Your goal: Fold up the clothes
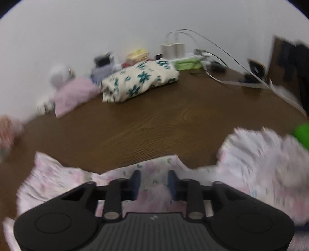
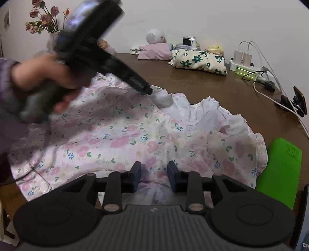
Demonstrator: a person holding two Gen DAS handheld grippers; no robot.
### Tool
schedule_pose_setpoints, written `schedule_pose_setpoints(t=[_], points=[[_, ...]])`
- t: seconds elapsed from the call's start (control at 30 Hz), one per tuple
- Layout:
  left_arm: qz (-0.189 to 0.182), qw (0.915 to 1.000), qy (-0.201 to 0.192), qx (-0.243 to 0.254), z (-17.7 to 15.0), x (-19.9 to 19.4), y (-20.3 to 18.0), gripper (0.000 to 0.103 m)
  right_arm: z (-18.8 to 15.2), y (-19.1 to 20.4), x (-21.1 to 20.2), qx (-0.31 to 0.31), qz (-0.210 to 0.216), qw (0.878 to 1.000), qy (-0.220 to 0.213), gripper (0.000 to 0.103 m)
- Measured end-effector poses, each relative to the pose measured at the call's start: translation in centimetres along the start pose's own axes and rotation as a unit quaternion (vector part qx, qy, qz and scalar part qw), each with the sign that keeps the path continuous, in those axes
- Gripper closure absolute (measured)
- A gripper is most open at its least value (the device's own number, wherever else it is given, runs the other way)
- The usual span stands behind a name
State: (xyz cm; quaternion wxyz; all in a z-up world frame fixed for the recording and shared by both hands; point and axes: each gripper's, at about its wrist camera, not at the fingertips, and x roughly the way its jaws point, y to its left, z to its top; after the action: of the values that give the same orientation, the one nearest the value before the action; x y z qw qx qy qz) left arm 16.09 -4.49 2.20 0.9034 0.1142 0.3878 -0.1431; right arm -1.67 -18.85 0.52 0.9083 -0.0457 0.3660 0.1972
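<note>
A white garment with pink flowers and a ruffled edge (image 2: 123, 135) lies spread on the brown table (image 2: 212, 86). It also shows blurred in the left wrist view (image 1: 270, 166). My left gripper (image 1: 154, 183) is open over the garment's far edge, nothing between its blue pads. From the right wrist view the left gripper (image 2: 146, 90) points down at the garment's far edge, held by a hand. My right gripper (image 2: 154, 176) is open just above the garment's near part, empty.
Folded clothes lie at the back: a cream piece with teal flowers (image 1: 141, 81) and a pink one (image 1: 71, 92). A power strip with chargers and cables (image 2: 245, 61) sits at the back right. A green object (image 2: 278, 170) lies right of the garment. Flowers (image 2: 44, 17) stand far left.
</note>
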Motion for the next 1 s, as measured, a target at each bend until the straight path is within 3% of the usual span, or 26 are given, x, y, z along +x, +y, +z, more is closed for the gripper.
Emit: schedule_pose_setpoints(t=[0.07, 0.2, 0.3, 0.33, 0.47, 0.6, 0.77, 0.83, 0.87, 1.0], points=[[0.004, 0.9998, -0.005, -0.019, -0.1, 0.7, 0.8, 0.076, 0.1, -0.6, 0.1, 0.005, 0.009, 1.0, -0.003, 0.071], [0.048, 0.9982, -0.022, -0.029, -0.7, 0.6, 2.0, 0.076, 0.1, -0.7, 0.3, 0.008, 0.021, 1.0, -0.007, 0.061], [0.13, 0.9892, -0.045, -0.051, -1.6, 0.7, 3.5, 0.078, 0.3, -0.5, 0.6, 0.008, 0.025, 1.0, -0.006, 0.052], [0.143, 0.9865, -0.051, -0.062, -1.8, 0.8, 4.0, 0.078, 0.3, -0.3, 0.7, 0.005, 0.024, 1.0, -0.005, 0.049], [0.151, 0.982, -0.062, -0.096, -2.0, 0.8, 5.4, 0.078, 0.7, 0.1, 0.6, 0.007, 0.025, 1.0, -0.003, 0.045], [0.164, 0.9791, -0.072, -0.097, -2.3, 0.8, 5.7, 0.078, 2.0, -1.1, -0.1, 0.048, 0.028, 0.998, -0.033, 0.045], [0.147, 0.9773, -0.077, -0.131, -2.9, 0.4, 6.7, 0.076, 6.5, -0.9, 2.9, 0.032, -0.033, 0.998, -0.043, 0.054], [0.147, 0.9765, -0.077, -0.137, -3.1, 0.2, 7.0, 0.076, 8.3, -1.0, 5.6, 0.033, -0.036, 0.999, -0.019, 0.063], [0.148, 0.9761, -0.077, -0.139, -3.2, 0.2, 7.1, 0.076, 9.0, -1.2, 7.0, 0.042, -0.035, 0.999, -0.002, 0.074], [0.143, 0.976, -0.077, -0.145, -3.4, -0.1, 7.6, 0.076, 9.8, -2.7, 9.9, 0.083, -0.045, 0.995, 0.019, 0.083]])
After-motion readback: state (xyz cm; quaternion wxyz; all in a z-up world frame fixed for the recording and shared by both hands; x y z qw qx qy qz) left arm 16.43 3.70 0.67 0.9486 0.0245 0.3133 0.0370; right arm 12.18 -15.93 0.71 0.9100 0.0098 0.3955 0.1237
